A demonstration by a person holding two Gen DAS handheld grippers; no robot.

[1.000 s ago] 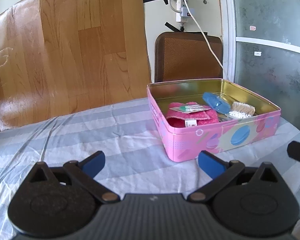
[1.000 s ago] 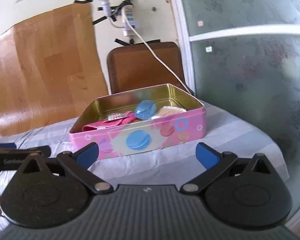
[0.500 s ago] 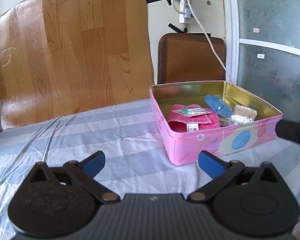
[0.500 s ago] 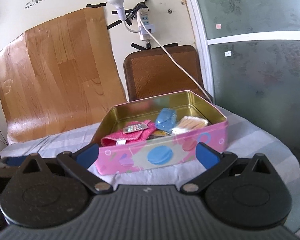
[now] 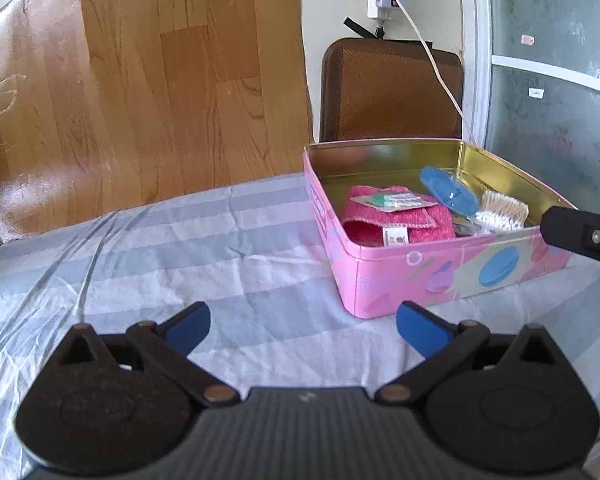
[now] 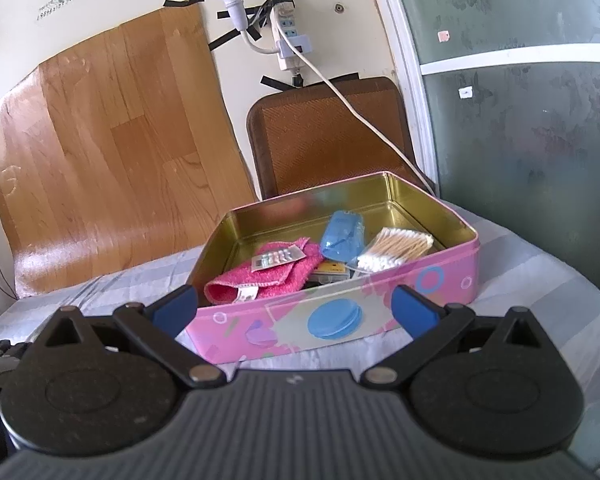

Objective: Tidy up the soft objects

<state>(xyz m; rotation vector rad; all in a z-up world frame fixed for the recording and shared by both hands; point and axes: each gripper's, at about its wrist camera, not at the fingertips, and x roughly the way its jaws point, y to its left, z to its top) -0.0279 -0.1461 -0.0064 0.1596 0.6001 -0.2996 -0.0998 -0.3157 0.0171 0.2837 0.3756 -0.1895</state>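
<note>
Two hand-held grippers, the left hand-held gripper [image 5: 303, 322] and the right hand-held gripper [image 6: 296, 306], hover with fingers spread apart and empty above the striped table [image 5: 180, 256]. On it sits a pink tin [image 6: 339, 320] holding a folded pink towel [image 6: 268, 276], blue case [image 6: 341, 230], cotton swabs [image 6: 395, 248] and a pill strip [image 6: 278, 257] lying on the towel.

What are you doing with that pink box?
A person holds two grippers, both open and empty, in front of a pink metal tin on a striped cloth. Inside the tin lie a folded pink towel with a pill strip on top, a blue plastic case and a bundle of cotton swabs. Nothing is being held.
</note>
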